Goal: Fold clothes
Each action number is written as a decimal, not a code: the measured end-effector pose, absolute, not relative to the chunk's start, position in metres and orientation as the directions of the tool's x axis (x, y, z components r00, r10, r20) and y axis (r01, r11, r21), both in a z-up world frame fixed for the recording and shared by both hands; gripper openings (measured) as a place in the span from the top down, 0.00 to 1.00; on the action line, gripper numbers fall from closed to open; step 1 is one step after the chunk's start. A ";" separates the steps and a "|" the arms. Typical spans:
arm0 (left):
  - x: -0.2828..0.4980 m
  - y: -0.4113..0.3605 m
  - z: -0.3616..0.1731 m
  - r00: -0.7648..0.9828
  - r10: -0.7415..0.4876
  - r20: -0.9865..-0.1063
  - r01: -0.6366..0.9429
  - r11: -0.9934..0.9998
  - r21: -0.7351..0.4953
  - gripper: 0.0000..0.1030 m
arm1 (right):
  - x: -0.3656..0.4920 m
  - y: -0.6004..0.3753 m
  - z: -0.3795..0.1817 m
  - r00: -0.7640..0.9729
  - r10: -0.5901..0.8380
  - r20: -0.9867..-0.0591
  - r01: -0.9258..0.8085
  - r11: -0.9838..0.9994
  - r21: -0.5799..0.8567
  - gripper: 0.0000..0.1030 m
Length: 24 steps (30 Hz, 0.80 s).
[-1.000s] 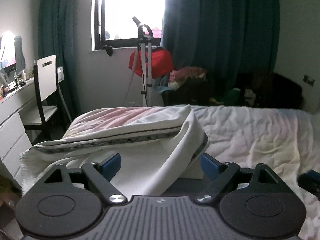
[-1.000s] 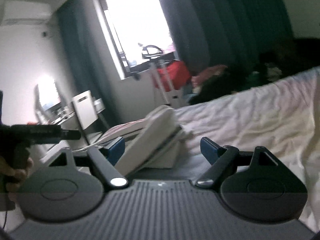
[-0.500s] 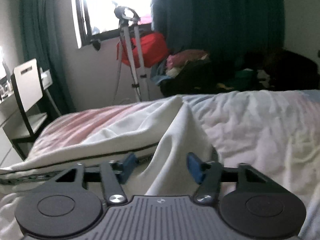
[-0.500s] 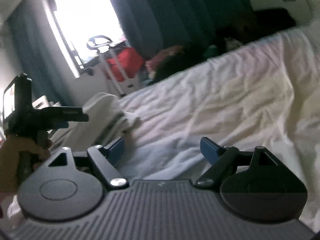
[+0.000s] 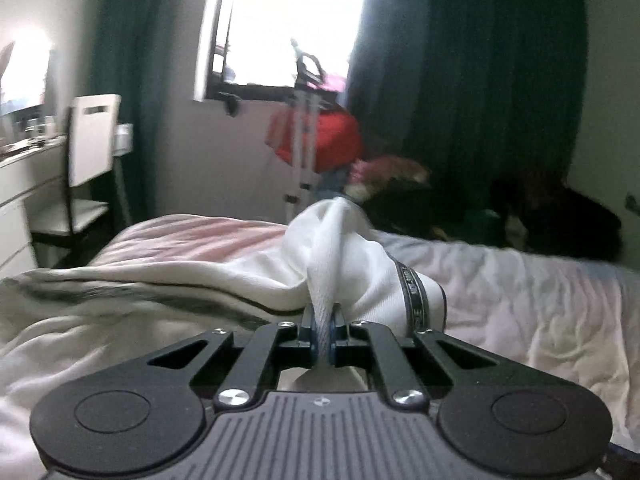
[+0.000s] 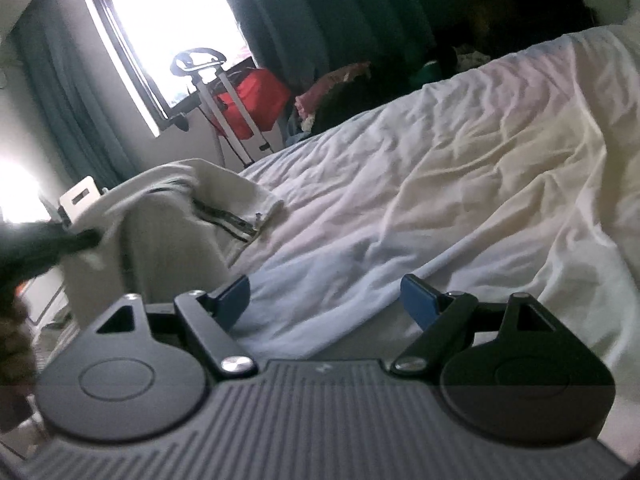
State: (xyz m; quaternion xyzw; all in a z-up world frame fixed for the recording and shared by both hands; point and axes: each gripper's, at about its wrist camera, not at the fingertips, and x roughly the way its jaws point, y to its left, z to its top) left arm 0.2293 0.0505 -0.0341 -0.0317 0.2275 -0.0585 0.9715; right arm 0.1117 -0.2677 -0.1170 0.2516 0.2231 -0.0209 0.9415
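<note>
Left tool [image 5: 322, 330] clamped tight on pinched ridge of white garment [image 5: 344, 256]; cloth bunches up just past blue pads. Right tool [image 6: 325, 300] spread wide, nothing between pads, low over rumpled bed sheet [image 6: 460, 184]. Garment heaped at bed's left side, dark patterned band across it. Beyond: white chair [image 5: 90, 140], red bag [image 5: 320, 140], window [image 5: 288, 20], dark curtains [image 5: 460, 80].

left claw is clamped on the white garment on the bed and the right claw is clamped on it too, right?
Not quite. The left claw is shut on a pinched fold of the white garment on the bed, but the right wrist view shows the right claw open, with only bedsheet between its jaws and the garment off to its left.
</note>
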 end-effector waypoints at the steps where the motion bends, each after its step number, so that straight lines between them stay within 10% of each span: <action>1: 0.216 0.061 -0.034 0.894 -0.121 -0.432 0.088 0.991 -0.097 0.94 | 0.108 -0.267 -0.116 0.902 0.084 -0.424 0.141 0.869 0.473 0.18; 24: 0.147 0.143 -0.056 0.853 -0.239 -0.464 0.057 0.927 -0.371 0.94 | 0.222 -0.191 -0.079 0.844 0.325 -0.427 -0.009 0.804 0.594 0.18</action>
